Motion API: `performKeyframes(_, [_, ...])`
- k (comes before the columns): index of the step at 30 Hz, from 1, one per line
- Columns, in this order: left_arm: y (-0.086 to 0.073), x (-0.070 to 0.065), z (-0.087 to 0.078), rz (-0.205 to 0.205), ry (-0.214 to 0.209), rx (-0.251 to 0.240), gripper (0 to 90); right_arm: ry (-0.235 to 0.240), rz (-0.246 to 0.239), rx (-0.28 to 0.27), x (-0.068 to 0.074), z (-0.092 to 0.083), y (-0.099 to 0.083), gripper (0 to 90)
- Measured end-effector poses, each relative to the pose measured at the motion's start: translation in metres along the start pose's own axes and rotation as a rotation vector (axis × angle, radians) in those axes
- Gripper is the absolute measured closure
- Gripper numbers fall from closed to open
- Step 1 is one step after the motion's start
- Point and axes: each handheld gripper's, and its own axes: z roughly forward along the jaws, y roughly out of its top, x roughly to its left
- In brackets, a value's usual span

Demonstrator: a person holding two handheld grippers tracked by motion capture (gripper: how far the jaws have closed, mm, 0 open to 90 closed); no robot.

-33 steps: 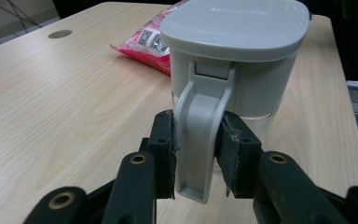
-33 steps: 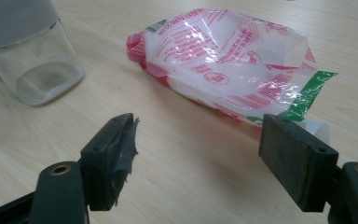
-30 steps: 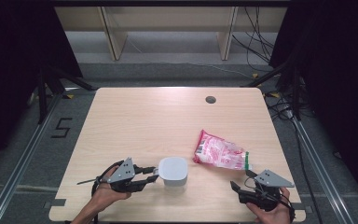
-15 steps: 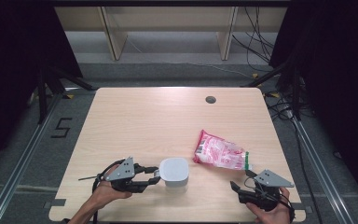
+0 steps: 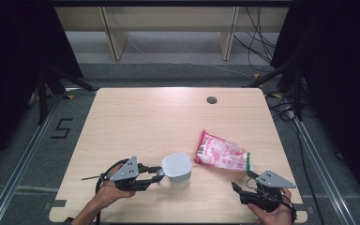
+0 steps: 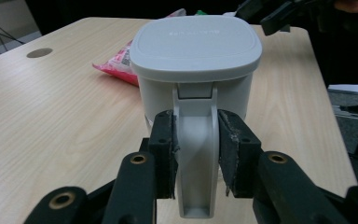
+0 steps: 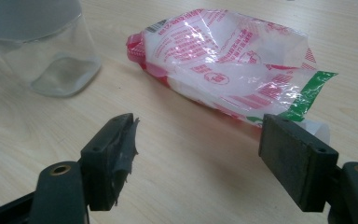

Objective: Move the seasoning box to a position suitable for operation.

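A white lidded jug with a clear body stands near the table's front edge. My left gripper reaches it from the left. In the left gripper view its pads press on both sides of the jug's white handle; the jaws have just been closing on it. A red, white and green plastic snack bag lies flat to the jug's right. My right gripper rests at the front right, open, with bare table between its jaws and the bag just ahead of them.
The wooden table has a round cable hole at the far right. A wooden shelf frame stands beyond it. Cables lie on the floor at the right. The right gripper sits close to the table's front right corner.
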Motion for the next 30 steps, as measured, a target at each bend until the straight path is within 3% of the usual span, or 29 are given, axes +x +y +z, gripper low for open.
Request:
performKeyframes(1, [0.001, 0.001, 0.0, 0.012, 0.01, 0.003, 68.1, -0.002, -0.019, -0.005, -0.001, 0.0, 0.0, 28.0])
performKeyframes(2, [0.001, 0.001, 0.001, -0.001, 0.012, 0.002, 68.1, -0.003, -0.002, -0.009, 0.0, 0.0, 0.0, 28.0])
performKeyframes(6, [0.003, 0.006, 0.004, 0.003, 0.035, 0.012, 68.1, -0.003, -0.024, -0.004, -0.002, 0.0, 0.0, 28.0])
performKeyframes(10, [0.004, 0.013, 0.007, -0.002, 0.044, 0.008, 68.0, 0.0, -0.003, -0.009, 0.0, 0.0, 0.0, 28.0])
performKeyframes(11, [0.005, 0.015, 0.007, 0.01, 0.057, 0.016, 68.0, -0.002, -0.022, -0.002, -0.001, 0.0, 0.0, 28.0])
performKeyframes(16, [0.005, 0.022, 0.009, -0.005, 0.069, 0.016, 67.9, -0.008, -0.002, -0.007, 0.0, 0.0, 0.0, 28.0])
performKeyframes(27, [0.006, 0.031, 0.014, 0.002, 0.074, 0.011, 67.1, -0.008, -0.019, -0.002, -0.001, 0.0, 0.0, 28.0])
performKeyframes(30, [0.007, 0.036, 0.013, -0.011, 0.1, -0.001, 63.6, -0.007, -0.021, -0.004, -0.001, 0.0, 0.0, 28.0])
